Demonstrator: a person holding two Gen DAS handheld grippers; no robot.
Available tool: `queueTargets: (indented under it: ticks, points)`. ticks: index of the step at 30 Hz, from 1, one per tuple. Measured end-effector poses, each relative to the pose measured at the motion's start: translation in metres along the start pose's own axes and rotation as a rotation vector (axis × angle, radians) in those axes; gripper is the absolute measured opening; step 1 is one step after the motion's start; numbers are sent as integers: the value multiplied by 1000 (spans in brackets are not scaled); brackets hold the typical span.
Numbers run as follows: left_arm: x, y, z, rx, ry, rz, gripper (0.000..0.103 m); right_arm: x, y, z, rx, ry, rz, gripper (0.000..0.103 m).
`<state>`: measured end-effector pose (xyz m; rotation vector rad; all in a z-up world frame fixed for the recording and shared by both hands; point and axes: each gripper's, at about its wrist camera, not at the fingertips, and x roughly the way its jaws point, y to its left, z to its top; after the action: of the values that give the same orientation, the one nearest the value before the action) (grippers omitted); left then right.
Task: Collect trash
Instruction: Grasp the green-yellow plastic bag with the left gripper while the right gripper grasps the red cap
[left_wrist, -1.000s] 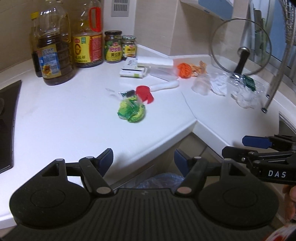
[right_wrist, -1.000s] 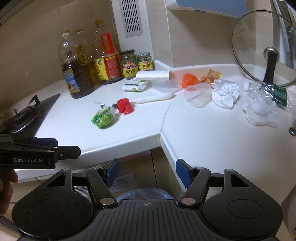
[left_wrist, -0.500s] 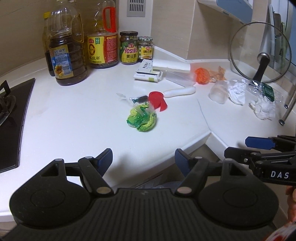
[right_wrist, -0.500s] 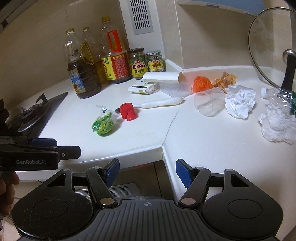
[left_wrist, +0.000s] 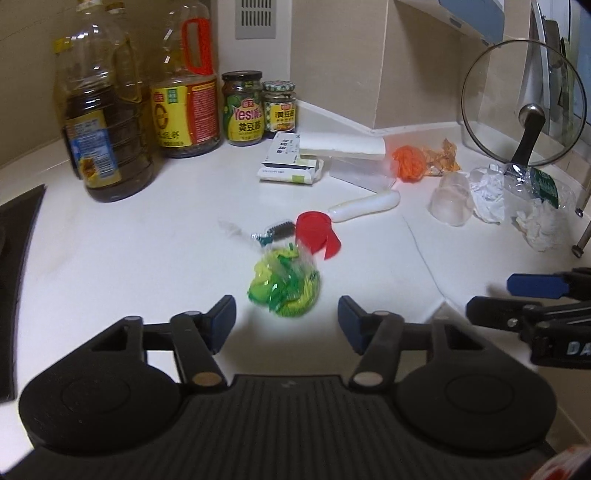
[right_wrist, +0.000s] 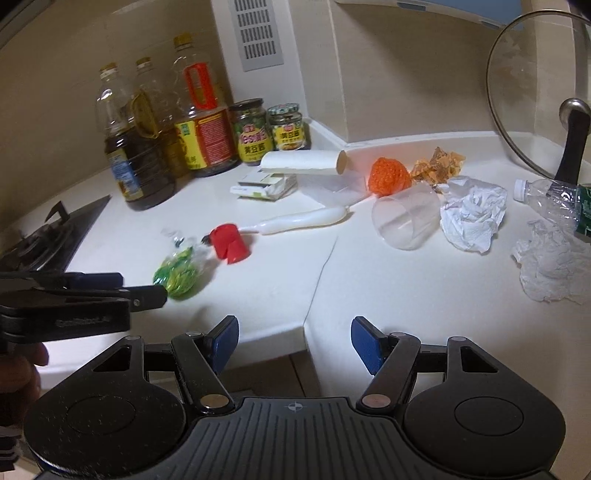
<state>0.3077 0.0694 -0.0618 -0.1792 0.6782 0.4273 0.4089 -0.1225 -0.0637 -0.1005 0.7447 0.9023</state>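
Left view: your left gripper (left_wrist: 286, 317) tilts down over the counter (left_wrist: 147, 243), jaws parted and just narrowing, green bag (left_wrist: 284, 288) just ahead, untouched. Red cup (left_wrist: 314, 234) lies beyond it.

Right view: your right gripper (right_wrist: 293, 341) is angled down at the counter edge, jaws apart, empty. Tissue (right_wrist: 472, 218) and clear cup (right_wrist: 404, 218) lie ahead, clear path.
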Motion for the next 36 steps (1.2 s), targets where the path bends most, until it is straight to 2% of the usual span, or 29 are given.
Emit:
queueTargets:
  ticks: [8,10,13,21,29,36]
  points:
    - [30,4,6,50,4,-23,51,15,4,9,11,5,-38,67]
    - [35,5,6,61,10,-32,45,18,6,10,14,8,-43,67]
    - [38,8,6,81,4,-45,41,25,9,12,18,13,-45,67]
    - [21,31,9,59,-13,-58,37,48,24,22,-7,20,-6,67]
    - [-2,70,14,-9,-46,-10,37,86,57,43,-105,18,46,67]
    - [-12,94,10,-49,-51,14,37,122,78,56,-184,25,41,67]
